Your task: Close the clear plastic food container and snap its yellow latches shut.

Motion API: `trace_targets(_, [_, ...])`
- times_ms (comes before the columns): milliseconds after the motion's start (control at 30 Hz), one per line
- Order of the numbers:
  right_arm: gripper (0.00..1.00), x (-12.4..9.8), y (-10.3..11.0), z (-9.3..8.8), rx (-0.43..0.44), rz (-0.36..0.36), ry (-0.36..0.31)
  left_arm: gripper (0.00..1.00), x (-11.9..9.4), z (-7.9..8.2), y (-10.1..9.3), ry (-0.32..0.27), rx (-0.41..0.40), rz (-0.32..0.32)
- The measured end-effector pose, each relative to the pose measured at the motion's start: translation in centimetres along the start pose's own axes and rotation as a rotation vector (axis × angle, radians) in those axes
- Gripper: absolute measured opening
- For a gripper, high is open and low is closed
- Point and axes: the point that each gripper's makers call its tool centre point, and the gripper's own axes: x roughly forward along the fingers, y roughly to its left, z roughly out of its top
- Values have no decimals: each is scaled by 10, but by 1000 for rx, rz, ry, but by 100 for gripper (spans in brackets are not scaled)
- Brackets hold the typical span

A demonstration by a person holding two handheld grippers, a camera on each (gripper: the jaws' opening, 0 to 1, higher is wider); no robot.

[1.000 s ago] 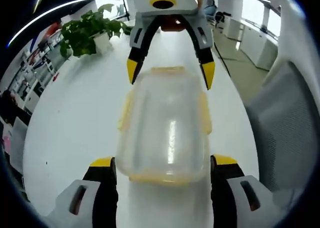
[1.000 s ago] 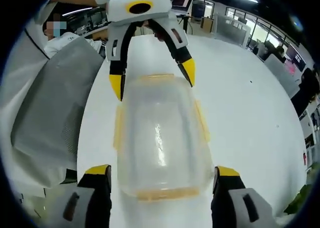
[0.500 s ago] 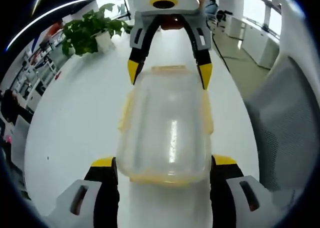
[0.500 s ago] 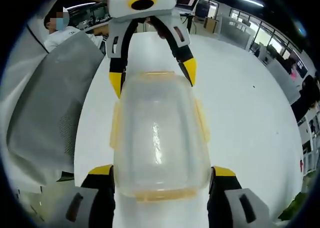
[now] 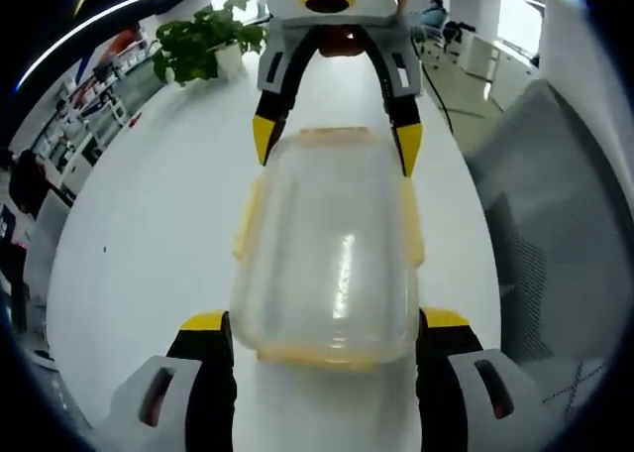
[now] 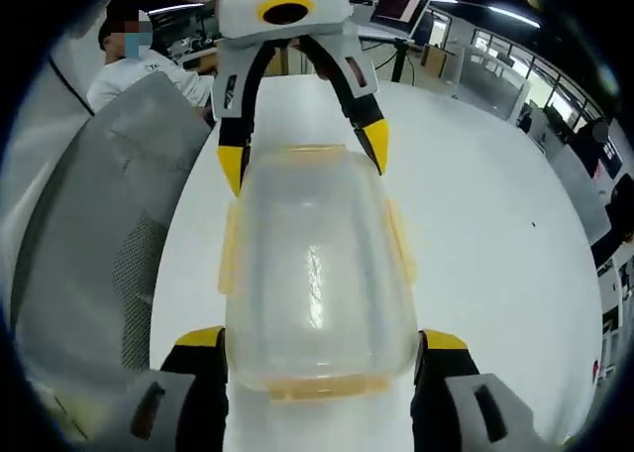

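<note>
While one clear container (image 5: pixel 332 264) lies lidded | two grippers, left (image 5: pixel 322 338) and right (image 6: pixel 317 348) | fingers spread, bracketing its ends

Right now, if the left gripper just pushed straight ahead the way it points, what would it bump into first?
Probably the clear container, already between its open jaws; beyond it, the right gripper faces it.
</note>
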Motion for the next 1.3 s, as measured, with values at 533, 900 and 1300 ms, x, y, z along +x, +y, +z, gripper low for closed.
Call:
trace_targets(533, [76, 17, -27, 25, -1, -2, 8, 73, -10, -28, 32, -1, 5, -5])
trace_targets(900, [77, 15, -64, 23, 0, -4, 14, 73, -4, -22, 68, -8, 6, -13])
trace_targets(1300, [77, 16, -75, 26, 7, -22, 20, 74, -2, -22, 82, 12, 24, -39])
